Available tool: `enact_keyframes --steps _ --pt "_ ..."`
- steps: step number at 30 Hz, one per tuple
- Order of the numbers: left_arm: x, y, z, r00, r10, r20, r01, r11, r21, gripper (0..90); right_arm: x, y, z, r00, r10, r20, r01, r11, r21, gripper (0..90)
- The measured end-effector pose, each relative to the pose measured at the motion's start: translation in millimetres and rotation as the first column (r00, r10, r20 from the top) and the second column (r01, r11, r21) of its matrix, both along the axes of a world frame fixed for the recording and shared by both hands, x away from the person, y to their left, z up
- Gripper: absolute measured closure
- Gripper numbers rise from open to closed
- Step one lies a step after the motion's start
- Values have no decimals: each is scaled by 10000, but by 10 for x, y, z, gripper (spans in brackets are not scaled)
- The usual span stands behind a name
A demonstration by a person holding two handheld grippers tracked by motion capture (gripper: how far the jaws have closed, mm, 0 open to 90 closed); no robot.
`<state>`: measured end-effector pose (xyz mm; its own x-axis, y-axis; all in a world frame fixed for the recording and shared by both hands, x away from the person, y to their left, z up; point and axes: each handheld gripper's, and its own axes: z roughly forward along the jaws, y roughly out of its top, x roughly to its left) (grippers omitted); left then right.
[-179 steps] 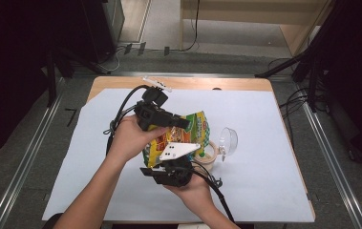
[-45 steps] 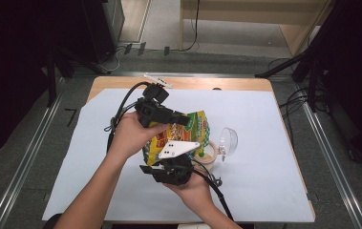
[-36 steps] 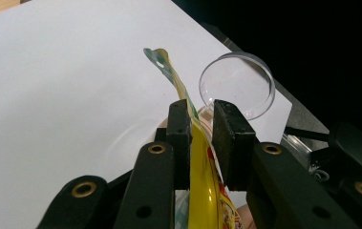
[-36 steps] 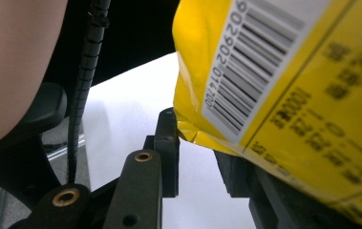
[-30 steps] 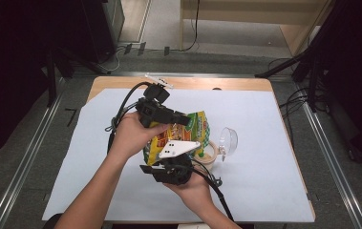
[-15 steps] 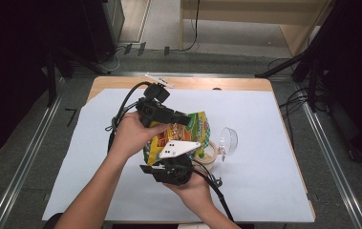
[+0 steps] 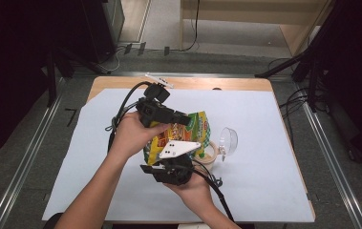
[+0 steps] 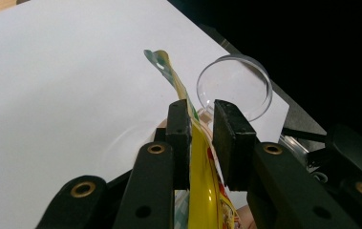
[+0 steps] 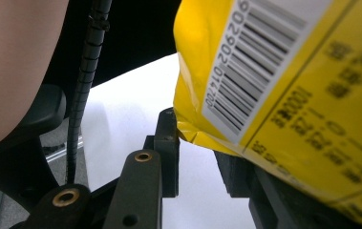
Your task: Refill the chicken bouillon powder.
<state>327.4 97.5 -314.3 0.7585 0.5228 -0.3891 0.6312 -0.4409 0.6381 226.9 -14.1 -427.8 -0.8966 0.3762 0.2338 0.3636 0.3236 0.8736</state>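
So what's going on here looks like a two-handed job on one yellow crinkly plastic snack bag [image 7: 183, 136], held up off the white paper-covered table [image 7: 264, 191] between both tools. The left tongs [image 8: 200, 129] are clamped on the bag's thin top edge, pads pressing the film from both sides. The right tongs [image 9: 202, 152] sit at the bag's lower part, barcode side facing them. One jaw is clear to see, the other sits behind the bag's lower edge, so I can't really tell whether they're pinching it or just resting against it.

My guess is they're trying to pull it open or tip it out into the bowl. To do that well I'd get a firm bite with the right tongs close to the seam, then pull apart slowly and evenly, keeping the mouth over the bowl so nothing sprays.

Count-wise: one snack bag, one clear glass bowl [image 8: 233, 86] just beyond the left tongs, one beige ring-shaped thing, maybe tape [image 7: 208, 152], right under the bag, and one small white clip-like object [image 7: 159, 79] at the far edge behind the left tongs.
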Motion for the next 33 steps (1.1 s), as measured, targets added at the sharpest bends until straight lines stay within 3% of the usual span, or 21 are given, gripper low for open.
enact_keyframes --steps 33 --pt "3 -1 -8 10000 5 -18 -5 10000 8 774 3 0 -4 10000 28 7 -28 10000 -38 732"
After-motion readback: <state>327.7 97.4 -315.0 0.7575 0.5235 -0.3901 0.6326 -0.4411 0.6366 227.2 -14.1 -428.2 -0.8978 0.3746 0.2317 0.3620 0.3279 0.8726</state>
